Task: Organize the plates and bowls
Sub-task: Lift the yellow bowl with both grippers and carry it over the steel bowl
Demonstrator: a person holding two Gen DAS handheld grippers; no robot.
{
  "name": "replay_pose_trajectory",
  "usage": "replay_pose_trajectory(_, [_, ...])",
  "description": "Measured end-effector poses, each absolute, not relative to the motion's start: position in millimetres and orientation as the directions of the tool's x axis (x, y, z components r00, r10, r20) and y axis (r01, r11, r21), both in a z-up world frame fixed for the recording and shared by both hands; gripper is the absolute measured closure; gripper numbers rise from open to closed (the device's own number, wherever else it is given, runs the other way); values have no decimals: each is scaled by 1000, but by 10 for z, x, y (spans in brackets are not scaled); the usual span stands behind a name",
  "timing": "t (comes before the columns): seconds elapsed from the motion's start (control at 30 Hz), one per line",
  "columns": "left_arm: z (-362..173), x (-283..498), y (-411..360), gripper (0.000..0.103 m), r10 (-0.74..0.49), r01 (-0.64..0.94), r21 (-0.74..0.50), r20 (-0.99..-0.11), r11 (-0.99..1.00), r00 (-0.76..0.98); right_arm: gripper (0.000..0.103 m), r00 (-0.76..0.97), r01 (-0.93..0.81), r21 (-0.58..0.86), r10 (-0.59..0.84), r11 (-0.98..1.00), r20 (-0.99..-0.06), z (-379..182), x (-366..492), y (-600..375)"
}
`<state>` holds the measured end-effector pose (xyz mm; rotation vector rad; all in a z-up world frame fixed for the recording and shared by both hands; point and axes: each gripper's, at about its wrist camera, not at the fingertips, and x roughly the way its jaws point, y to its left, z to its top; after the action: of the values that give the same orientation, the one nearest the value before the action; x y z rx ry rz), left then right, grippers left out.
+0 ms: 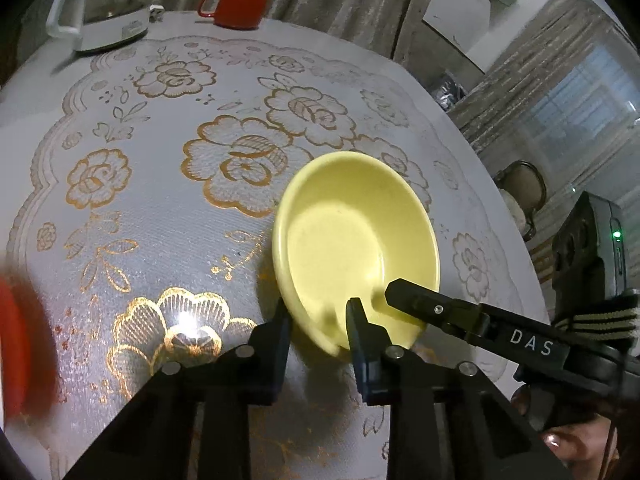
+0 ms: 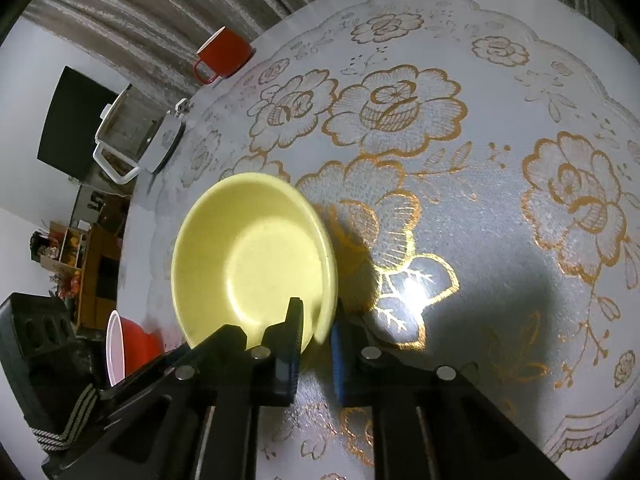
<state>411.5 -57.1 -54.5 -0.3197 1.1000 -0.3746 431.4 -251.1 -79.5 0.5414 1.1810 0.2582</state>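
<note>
A round table [image 1: 168,208] covered with a lace-patterned cloth in gold flowers is seen from the left wrist view, with curtains behind it. A glass kettle [image 1: 100,12] and a red mug [image 1: 236,4] are set at the far edge, well apart from the yellow bowl [image 1: 352,240], which is found tilted near the middle of the table. The left hand-held gripper [image 1: 318,316] is held partly open with the near rim of the bowl between its fingers; whether the rim is pinched cannot be told. The right hand-held gripper [image 1: 404,290] is seen entering from the right, one finger laid inside the bowl at the near rim. A blurred red shape [image 1: 16,344] is cut by the left border. Wide bare cloth is left to the left and beyond the bowl. In the right wrist view the same table [image 2: 480,240] is shown, with the mug [image 2: 224,56] and kettle [image 2: 140,140] at its far left edge. The right hand-held gripper [image 2: 318,320] is narrowly parted around the bowl [image 2: 248,256] rim, one finger inside and one outside. A red bowl [image 2: 128,344] with a white interior is seen low at the left, beside the other gripper's body. Open cloth is spread to the right.
</note>
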Motion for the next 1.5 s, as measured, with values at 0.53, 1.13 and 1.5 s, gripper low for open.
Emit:
replay_pose_trajectory(0.53, [-265,3491,-677,76,-438,185,-399,-774,898,458,92,396,67,544,478,836,-784,-553,3767,-2602])
replay_pose_trajectory(1.13, [63,2739,-936,76,-499,303,-398,-718,866,485,91,489,33,526,445,850,-750,-188,2923,-2819])
replay_pose_trajectory(1.5, [93,2347,-1109,76,-549,372,-409,-696,833,464,91,547,84,582,451,809,-705,-230,2401,-3060])
